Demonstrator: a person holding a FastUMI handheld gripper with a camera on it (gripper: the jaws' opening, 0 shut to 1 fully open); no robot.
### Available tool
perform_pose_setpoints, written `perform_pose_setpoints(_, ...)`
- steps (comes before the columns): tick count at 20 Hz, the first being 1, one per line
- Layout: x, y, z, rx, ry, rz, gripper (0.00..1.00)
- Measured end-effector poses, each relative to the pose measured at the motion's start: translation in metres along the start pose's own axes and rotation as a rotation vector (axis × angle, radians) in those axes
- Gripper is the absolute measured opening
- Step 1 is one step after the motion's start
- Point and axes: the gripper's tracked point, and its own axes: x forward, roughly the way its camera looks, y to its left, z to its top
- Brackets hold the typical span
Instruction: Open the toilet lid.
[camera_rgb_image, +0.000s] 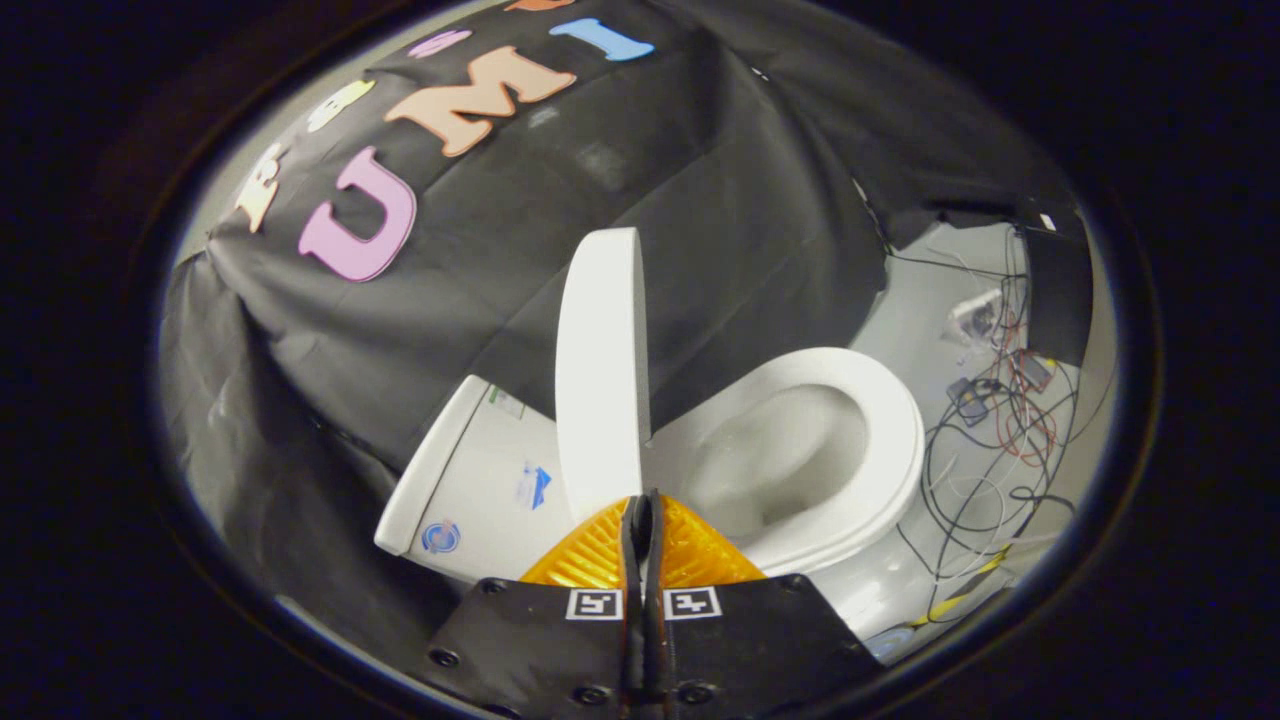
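White oval plastic toilet lid stands upright, swung clear of white seat ring, bowl exposed. Claw clenched empty, tips together just below lid edge; task looks done.

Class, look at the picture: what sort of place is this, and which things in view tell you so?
Probably a mock bathroom in a test booth: a toilet with its lid raised, black cloth wall behind, loose cables on the floor. The claw is shut, just before the lid.

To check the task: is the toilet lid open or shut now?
Open: the lid stands raised, the seat and bowl are uncovered; the gripper is shut.
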Motion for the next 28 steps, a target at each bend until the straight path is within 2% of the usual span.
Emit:
perform_pose_setpoints(8,0.001,0.047,0.001,-0.169,-0.030,0.012,0.01)
perform_pose_setpoints(15,0.001,0.070,0.001,-0.325,-0.078,-0.035,0.01)
perform_pose_setpoints(17,0.000,0.071,-0.001,-0.366,-0.053,-0.059,0.01)
perform_pose_setpoints(28,0.004,0.117,-0.012,-0.484,-0.060,-0.099,0.01)
